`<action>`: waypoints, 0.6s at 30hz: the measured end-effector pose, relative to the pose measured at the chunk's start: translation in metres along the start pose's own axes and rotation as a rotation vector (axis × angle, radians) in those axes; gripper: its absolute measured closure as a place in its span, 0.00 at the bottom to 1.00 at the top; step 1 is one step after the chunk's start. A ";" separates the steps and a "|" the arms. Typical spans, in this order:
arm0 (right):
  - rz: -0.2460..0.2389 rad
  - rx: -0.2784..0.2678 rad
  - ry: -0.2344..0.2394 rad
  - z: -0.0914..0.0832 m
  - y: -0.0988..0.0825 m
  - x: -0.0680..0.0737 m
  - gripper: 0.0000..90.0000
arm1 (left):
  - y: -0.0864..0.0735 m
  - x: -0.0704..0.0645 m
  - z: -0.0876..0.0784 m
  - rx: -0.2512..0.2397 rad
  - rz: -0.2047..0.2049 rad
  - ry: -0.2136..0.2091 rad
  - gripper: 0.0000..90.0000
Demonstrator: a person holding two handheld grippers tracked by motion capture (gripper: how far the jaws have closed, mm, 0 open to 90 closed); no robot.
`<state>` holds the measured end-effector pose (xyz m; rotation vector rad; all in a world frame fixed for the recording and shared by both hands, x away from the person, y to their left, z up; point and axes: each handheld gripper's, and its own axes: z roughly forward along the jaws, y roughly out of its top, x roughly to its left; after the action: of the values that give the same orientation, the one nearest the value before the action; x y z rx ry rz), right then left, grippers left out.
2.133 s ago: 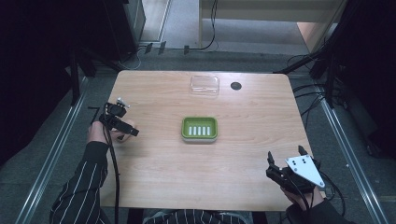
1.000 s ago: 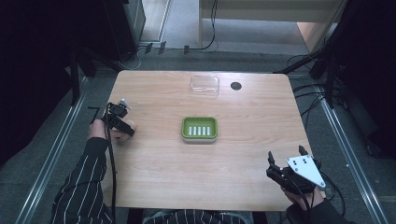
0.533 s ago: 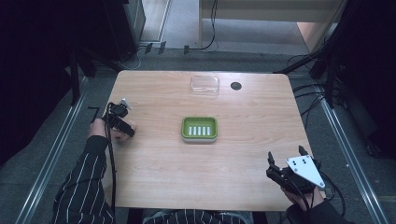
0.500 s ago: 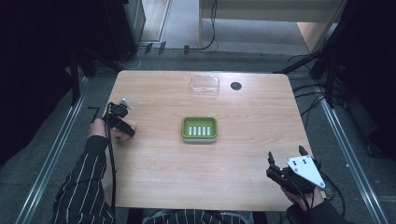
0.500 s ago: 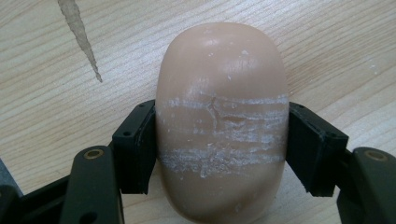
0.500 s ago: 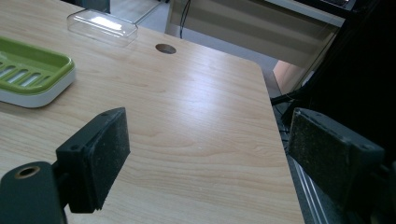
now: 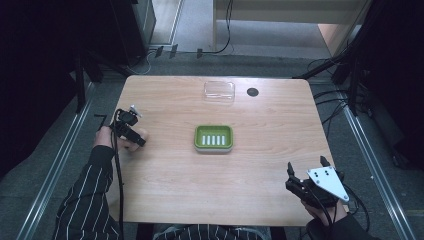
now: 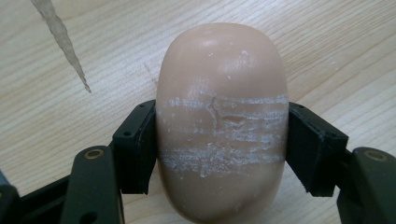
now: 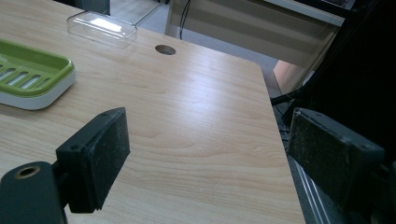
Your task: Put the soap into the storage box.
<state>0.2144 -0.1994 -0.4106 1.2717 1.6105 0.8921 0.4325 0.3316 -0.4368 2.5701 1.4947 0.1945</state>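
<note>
Beige soap bar (image 8: 221, 123) sat at the table's (image 7: 260, 170) left edge, squeezed between the left gripper's (image 8: 219, 149) jaws, pads pressing both long sides w/ the bar's rounded end sticking out past them. Bar's near end cut off by the frame bottom in the left gripper view; white scuff bands across its top. In high view the soap (image 7: 138, 137) was mostly hidden under the gripper (image 7: 131, 131) & hand, just a sliver showing. Green soap dish (image 7: 213, 138) lay mid-table, well apart to the right; clear lid (image 7: 219, 91) near the far edge beside a dark hole (image 7: 252, 92). Right gripper (image 9: 210, 158) at the near right corner, jaws wide apart, nothing in them; its far jaw partly lost against the dark bkgd.
</note>
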 end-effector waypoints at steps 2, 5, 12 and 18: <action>0.003 -0.002 -0.001 0.000 0.000 0.000 0.15 | 0.001 -0.004 -0.003 0.003 0.020 0.003 0.37; 0.001 -0.002 0.000 0.000 0.000 0.000 0.15 | 0.002 -0.009 -0.008 -0.002 0.043 0.001 0.37; 0.004 -0.001 0.000 0.000 0.000 0.000 0.15 | 0.005 -0.018 -0.015 -0.014 0.081 -0.004 0.37; 0.001 0.005 0.003 0.000 0.000 0.001 0.15 | 0.008 -0.028 -0.021 -0.023 0.117 -0.015 0.37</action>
<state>0.2145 -0.1986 -0.4107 1.2754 1.6159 0.8911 0.4213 0.3050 -0.4155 2.6364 1.3306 0.2045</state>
